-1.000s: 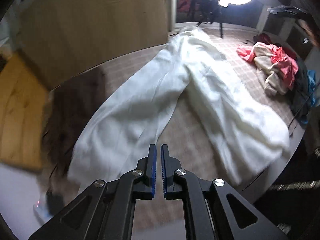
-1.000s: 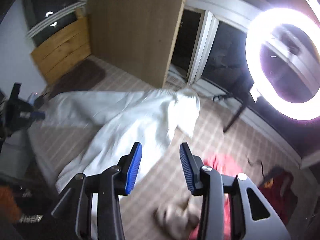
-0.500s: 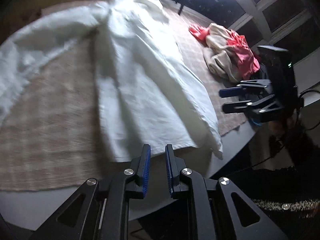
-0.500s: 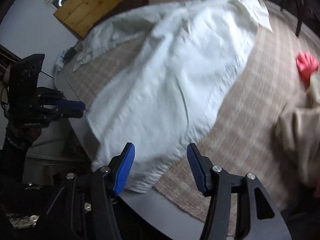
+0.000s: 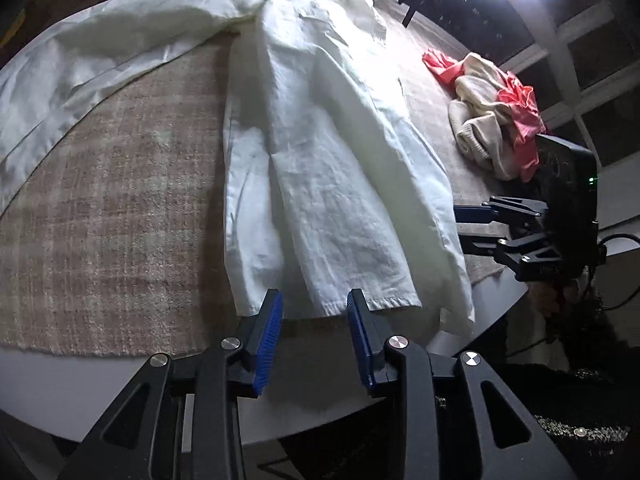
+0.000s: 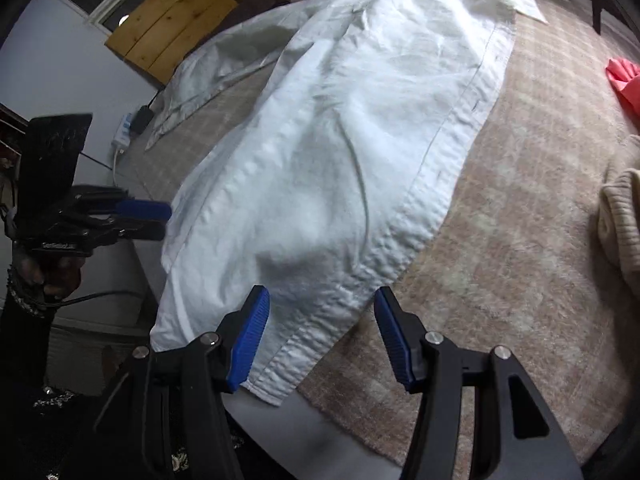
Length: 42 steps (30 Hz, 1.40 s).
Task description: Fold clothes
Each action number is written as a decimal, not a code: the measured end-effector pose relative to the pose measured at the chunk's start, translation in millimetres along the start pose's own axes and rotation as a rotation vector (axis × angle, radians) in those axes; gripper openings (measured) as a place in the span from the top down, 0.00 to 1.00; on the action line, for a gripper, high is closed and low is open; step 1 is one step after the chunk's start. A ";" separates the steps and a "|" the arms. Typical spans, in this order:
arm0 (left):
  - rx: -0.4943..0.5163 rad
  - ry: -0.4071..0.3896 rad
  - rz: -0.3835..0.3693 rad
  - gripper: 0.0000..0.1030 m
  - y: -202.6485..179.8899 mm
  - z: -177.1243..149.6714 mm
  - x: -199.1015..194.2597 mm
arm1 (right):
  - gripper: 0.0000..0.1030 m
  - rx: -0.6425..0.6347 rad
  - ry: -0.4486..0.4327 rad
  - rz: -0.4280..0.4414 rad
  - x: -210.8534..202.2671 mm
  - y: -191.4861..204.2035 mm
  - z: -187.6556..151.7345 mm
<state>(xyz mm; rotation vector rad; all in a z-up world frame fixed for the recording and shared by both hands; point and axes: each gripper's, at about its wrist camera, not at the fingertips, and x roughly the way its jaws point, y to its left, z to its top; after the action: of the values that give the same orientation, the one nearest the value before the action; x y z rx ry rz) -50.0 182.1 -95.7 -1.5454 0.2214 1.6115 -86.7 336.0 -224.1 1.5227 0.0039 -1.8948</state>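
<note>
Left tongs [image 5: 314,312] widened since 0.5 s ago; right tongs [image 6: 320,312] spread; white garment [image 5: 320,184] hem between both, ungripped.

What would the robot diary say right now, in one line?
fold clothes | white shirt flat, unfolded | left gripper open at hem | right gripper open at hem

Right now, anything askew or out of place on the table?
Yes. The white garment is not lying square: its near hem corner droops past the edge of the beige mat and off the table. A crumpled beige and pink pile sits unfolded at the far right. Both grippers' jaws are open and hold nothing.
</note>
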 end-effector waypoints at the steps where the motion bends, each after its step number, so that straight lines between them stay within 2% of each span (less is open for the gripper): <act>1: 0.002 0.003 0.006 0.70 -1.0 1.3 2.3 | 0.48 -0.002 -0.005 -0.007 -0.4 -2.2 0.8; 8: 0.042 0.063 0.037 0.72 -9.1 5.2 27.7 | 0.48 -0.033 0.002 -0.059 -0.9 -8.4 -1.7; 9: 0.041 0.062 0.043 0.76 -9.5 5.3 29.4 | 0.48 -0.042 0.002 -0.069 -0.9 -8.7 -2.1; 10: 0.042 0.052 0.053 0.94 -10.8 5.8 28.2 | 0.48 -0.043 0.001 -0.068 -0.6 -10.0 -2.6; 11: 0.043 0.042 0.064 0.97 -12.0 6.4 26.7 | 0.48 -0.044 0.000 -0.066 -0.3 -11.3 -3.0; 13: 0.075 0.002 0.086 0.98 -18.8 8.9 16.7 | 0.48 -0.050 -0.018 -0.036 1.1 -11.4 -3.4; 14: 0.095 -0.017 0.096 0.98 -23.1 10.0 9.6 | 0.50 -0.053 -0.026 -0.021 1.7 -11.5 -3.6; 15: 0.100 -0.033 0.101 0.98 -24.9 12.0 -0.2 | 0.75 -0.056 -0.035 -0.006 2.4 -11.6 -3.8; 16: 0.103 -0.048 0.106 0.98 -26.5 14.1 -10.3 | 0.94 -0.046 -0.044 0.010 -0.9 -12.7 -2.6; 20: 0.113 -0.111 0.124 0.98 -32.8 22.7 -50.6 | 0.94 -0.016 -0.109 0.055 -28.3 -17.1 3.9; 23: 0.122 -0.159 0.137 0.98 -37.5 29.1 -80.9 | 0.94 -0.066 -0.185 -0.030 -62.1 -13.2 17.2; 24: 0.124 -0.174 0.142 0.98 -39.1 31.3 -91.0 | 0.90 -0.090 -0.179 -0.128 -66.5 -11.3 21.7; 25: 0.143 -0.175 0.153 0.98 -45.4 36.2 -93.5 | 0.78 -0.114 -0.173 -0.226 -71.0 -9.4 26.3; 27: 0.178 -0.172 0.162 0.98 -58.5 45.8 -90.5 | 0.64 -0.114 -0.195 -0.299 -90.9 -7.0 27.4; 28: 0.195 -0.170 0.167 0.98 -65.1 50.6 -88.9 | 0.64 -0.114 -0.207 -0.335 -100.9 -5.8 28.0; 29: 0.204 -0.173 0.151 0.98 -70.1 53.8 -90.9 | 0.63 -0.128 -0.248 -0.286 -115.7 4.0 26.5; 30: 0.214 -0.174 0.137 0.98 -75.7 57.1 -91.8 | 0.57 -0.155 -0.271 -0.257 -121.9 15.2 24.0; 31: 0.225 -0.176 0.123 0.98 -81.4 60.5 -92.4 | 0.46 -0.181 -0.295 -0.227 -128.2 26.3 21.5; 33: 0.247 -0.176 0.107 0.98 -92.3 67.4 -94.0 | 0.36 -0.234 -0.342 -0.166 -140.7 48.5 16.5; 36: 0.280 -0.175 0.091 0.98 -105.1 74.2 -95.0 | 0.34 -0.305 -0.362 -0.137 -119.3 91.8 27.9; 38: 0.300 -0.178 0.073 0.98 -112.5 77.4 -96.5 | 0.34 -0.336 -0.361 -0.144 -101.4 105.1 36.1; 41: 0.310 -0.186 0.061 0.98 -117.6 79.1 -98.0 | 0.35 -0.297 -0.334 -0.179 -74.6 106.0 46.9; 42: 0.305 -0.188 0.052 0.98 -116.5 79.3 -99.1 | 0.44 -0.260 -0.333 -0.178 -69.1 99.8 51.3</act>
<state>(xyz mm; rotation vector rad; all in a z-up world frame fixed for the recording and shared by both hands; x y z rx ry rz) -43.9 260.0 57.8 -1.1585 0.3879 1.6648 -75.1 274.3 -108.2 1.0524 0.2337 -2.1733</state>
